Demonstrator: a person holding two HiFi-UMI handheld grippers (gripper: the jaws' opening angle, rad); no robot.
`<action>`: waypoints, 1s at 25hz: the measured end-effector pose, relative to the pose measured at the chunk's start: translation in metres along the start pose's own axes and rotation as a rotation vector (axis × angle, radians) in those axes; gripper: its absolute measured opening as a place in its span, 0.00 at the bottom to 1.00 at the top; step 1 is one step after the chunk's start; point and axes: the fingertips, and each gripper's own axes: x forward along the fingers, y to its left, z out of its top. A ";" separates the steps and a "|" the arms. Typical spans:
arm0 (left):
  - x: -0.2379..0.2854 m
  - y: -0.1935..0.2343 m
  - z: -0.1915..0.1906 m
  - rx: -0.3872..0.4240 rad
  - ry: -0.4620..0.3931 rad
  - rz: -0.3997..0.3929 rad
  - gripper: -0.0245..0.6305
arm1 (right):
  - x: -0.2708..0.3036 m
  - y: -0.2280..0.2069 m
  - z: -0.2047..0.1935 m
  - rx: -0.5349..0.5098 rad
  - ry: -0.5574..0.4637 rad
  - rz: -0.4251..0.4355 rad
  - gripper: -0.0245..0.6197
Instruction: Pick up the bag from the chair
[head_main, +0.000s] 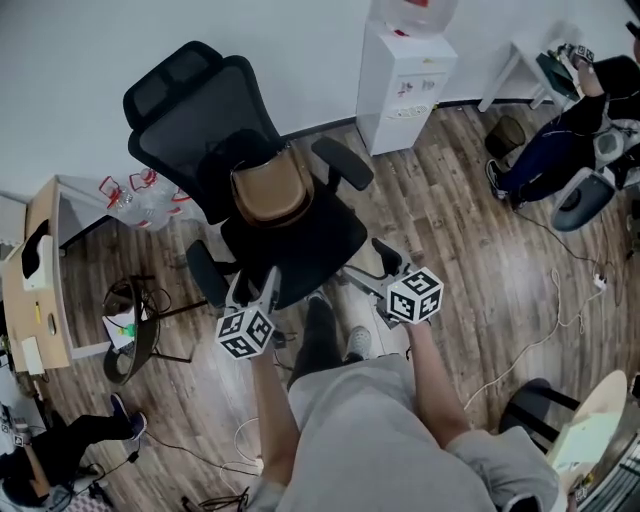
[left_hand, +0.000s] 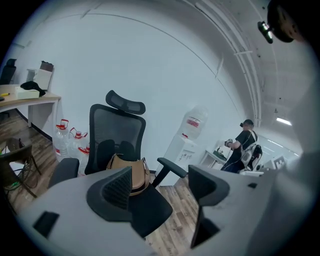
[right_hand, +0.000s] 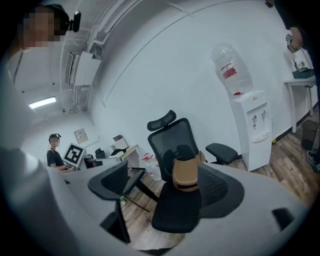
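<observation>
Nearest, at the bottom of the head view: grey shorts and two bare forearms reaching forward, each ending in a gripper with a marker cube.

Left gripper held low over the near left edge of the seat, jaws wide apart with nothing between them but a sight of seat and floor, touching nothing. Right gripper held at the same level beside the near right armrest, jaws likewise spread wide and empty. Both pointed at the chair, neither in contact with it.

Just beyond, a black mesh office chair with a headrest, standing on the wood-plank floor and facing the near side. Tan bag sitting upright at the far end of the seat, leaning against the backrest, between the two armrests; darker band along its lower edge, handle at the top. Well apart from both grippers.

Left of the chair, a light wooden desk with small items on top, and past it a cluster of clear water bottles with red handles on the floor by the wall. A thin white cable trailing across the planks on the right.

Farther off, right of the chair and against the white wall, a white water dispenser carrying a large bottle. At far right, a person in dark clothes beside a white table.
</observation>
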 end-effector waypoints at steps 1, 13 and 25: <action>0.011 0.005 0.005 -0.005 0.003 0.000 0.54 | 0.011 -0.005 0.006 -0.005 0.003 -0.004 0.72; 0.147 0.099 0.063 -0.090 0.056 0.027 0.54 | 0.172 -0.059 0.044 0.048 0.128 0.003 0.68; 0.206 0.160 0.066 -0.120 0.140 0.037 0.54 | 0.250 -0.094 0.030 0.096 0.221 -0.108 0.71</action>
